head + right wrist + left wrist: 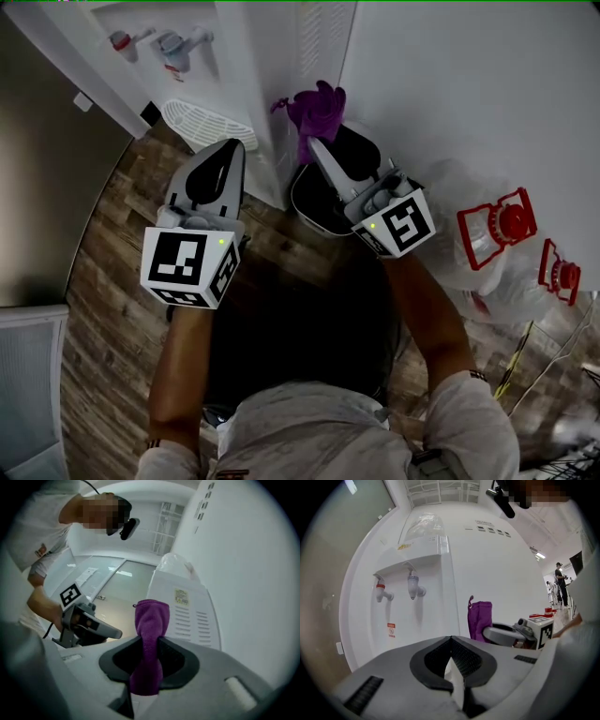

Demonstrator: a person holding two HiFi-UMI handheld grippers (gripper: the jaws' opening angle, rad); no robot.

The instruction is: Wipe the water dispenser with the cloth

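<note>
1. The purple cloth (151, 620) is sitting bunched in the right gripper (315, 150). Its long axis is running straight out along the jaws, and a soft tuft is standing clear past the tips.
2. The right gripper's jaws are pinching the cloth's middle from both sides. They are making a firm hold (the fabric is bulging above and below the pinch).
3. The water dispenser (246, 56) is lying ahead of and slightly left of that tuft. The cloth is hanging close to the dispenser's vented side panel (187, 616), near its front corner, and no view is settling whether the two are touching.
4. The right gripper is therefore much the nearer one to the work. By my reading, the coming move is asking for a short push forward to lay the tuft flat on the panel, then a stroke along it.
5. The left gripper (232, 150) is hovering in front of the dispenser near the drip tray (208, 125). Its jaws are pressed together on nothing.
6. The left gripper view is showing the front face with the two taps (380, 591), which the right gripper view is missing. The right gripper view alone is showing the vent slots and the label on the side. The head view is giving the layout from above, with both grippers flanking the front corner.
</note>
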